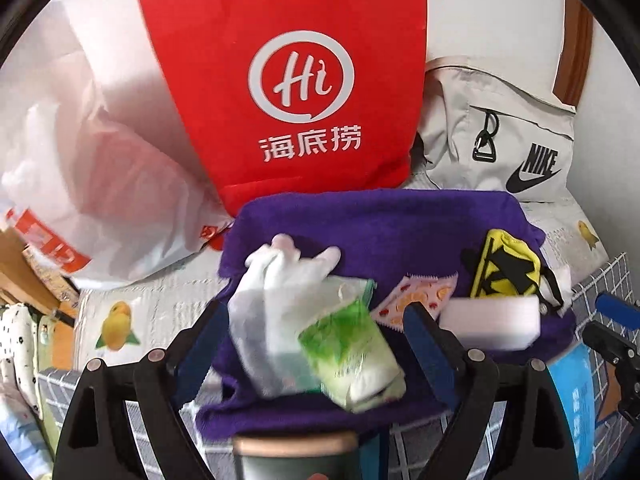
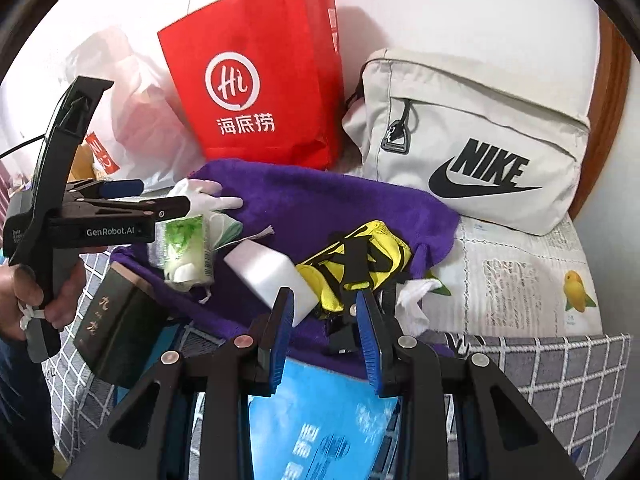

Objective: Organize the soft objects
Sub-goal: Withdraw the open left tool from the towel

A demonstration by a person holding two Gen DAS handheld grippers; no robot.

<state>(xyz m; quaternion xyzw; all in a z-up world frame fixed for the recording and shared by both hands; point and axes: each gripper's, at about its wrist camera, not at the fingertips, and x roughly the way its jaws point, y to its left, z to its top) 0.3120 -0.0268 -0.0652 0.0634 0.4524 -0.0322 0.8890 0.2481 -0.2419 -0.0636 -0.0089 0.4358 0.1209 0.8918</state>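
White glove (image 1: 276, 280) hides left tool's (image 1: 316, 320) grip (blurred).

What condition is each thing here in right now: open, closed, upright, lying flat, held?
Left gripper: open, around the glove and pack.
Right gripper: open, empty.
Green-and-white tissue pack: lying on the towel.
White cloth glove: limp, crumpled.
Purple towel: spread out.
Red paper bag: upright.
Beige Nike bag: zipped.

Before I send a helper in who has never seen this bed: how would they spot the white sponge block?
Find the red paper bag standing against the wall; a purple towel is spread in front of it. On the towel, the white sponge block lies left of the yellow-and-black pouch. It is the only plain, unprinted rectangular block there.
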